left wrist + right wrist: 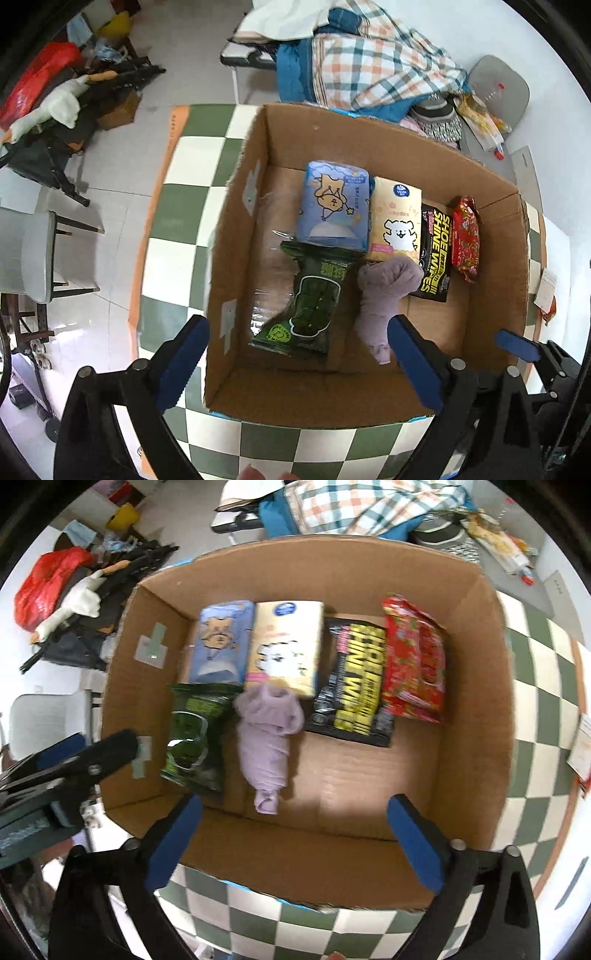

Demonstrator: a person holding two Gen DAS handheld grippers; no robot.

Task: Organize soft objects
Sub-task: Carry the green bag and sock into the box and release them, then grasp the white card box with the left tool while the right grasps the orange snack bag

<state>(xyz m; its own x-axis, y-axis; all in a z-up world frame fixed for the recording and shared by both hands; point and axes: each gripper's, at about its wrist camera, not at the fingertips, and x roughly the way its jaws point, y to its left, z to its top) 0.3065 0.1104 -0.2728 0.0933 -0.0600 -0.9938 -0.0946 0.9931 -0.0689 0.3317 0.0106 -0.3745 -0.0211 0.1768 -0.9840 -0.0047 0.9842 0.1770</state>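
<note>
**Over the box: both hand-held grippers wide and holding nothing, soft packs laid in rows**

Left wrist view: the left hand-held gripper [297, 343] hangs above the near wall of the cardboard box [236, 236], fingers spread wide, nothing between them. One blue pad sits outside the box's left wall, the other over the box floor beside the purple sock [384, 299]. The box stands on a green-and-white checked bench [184, 206]. Along the far wall lie four packs side by side: blue tissue pack [334, 206], yellow tissue pack [397, 219], black wipes pack [436, 253], red pouch [466, 238]. A green wipes pack [306, 306] starts a second row in front of the blue one, its top edge touching it. The sock lies next to it, its thick end against the yellow pack. Likely reason for the layout: flat things packed edge to edge to save floor space. The right hand-held gripper [517, 345] shows at the right edge, over the box's right wall.

Right wrist view: the right hand-held gripper [295, 812] is also wide open and has hold of nothing, poised over the near wall, centred roughly on the bare floor at front right. Same six items visible; slight blur. The sock's narrow end points toward the camera. Judgement: the open front-right floor is where the next soft item would go; the sock looks loosely placed and may want straightening.
</note>
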